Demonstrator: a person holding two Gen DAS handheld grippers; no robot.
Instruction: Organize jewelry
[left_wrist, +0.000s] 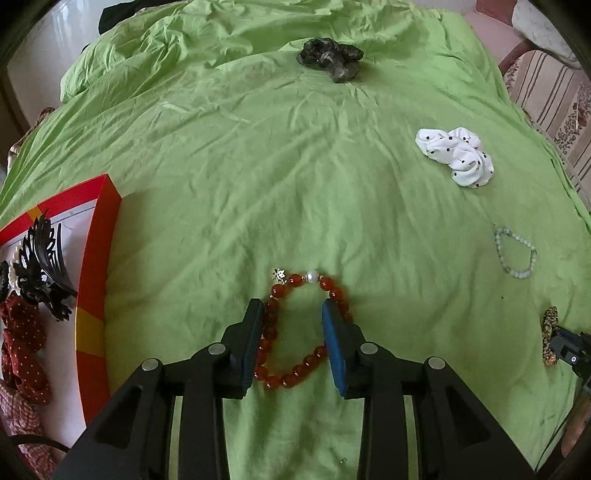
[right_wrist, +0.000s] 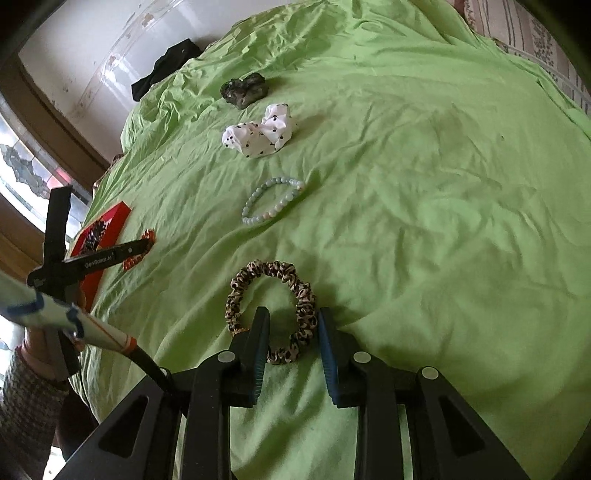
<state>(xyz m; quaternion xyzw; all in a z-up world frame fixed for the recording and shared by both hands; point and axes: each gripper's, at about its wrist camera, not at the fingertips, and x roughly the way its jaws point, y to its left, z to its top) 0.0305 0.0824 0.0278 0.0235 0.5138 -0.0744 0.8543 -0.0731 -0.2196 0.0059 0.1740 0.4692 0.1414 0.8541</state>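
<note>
Left tool (left_wrist: 293, 325) stands partly open over the red bracelet (left_wrist: 303, 328) on the green bed sheet (left_wrist: 221, 206), pads straddling beads without pressing them. Left wrist view: one red box (left_wrist: 98, 266) at left holds a black hair claw (left_wrist: 44, 266) and a red dotted scrunchie (left_wrist: 22, 347); on the sheet lie one dark scrunchie (left_wrist: 330, 59), one white dotted scrunchie (left_wrist: 456, 155) and one pale bracelet (left_wrist: 515, 253).

Right wrist view: right tool (right_wrist: 291, 332) is partly open, one side of the leopard scrunchie (right_wrist: 273, 310) between its pads, ungripped. "GenRobot.AI" is printed on the left tool's arm.
</note>
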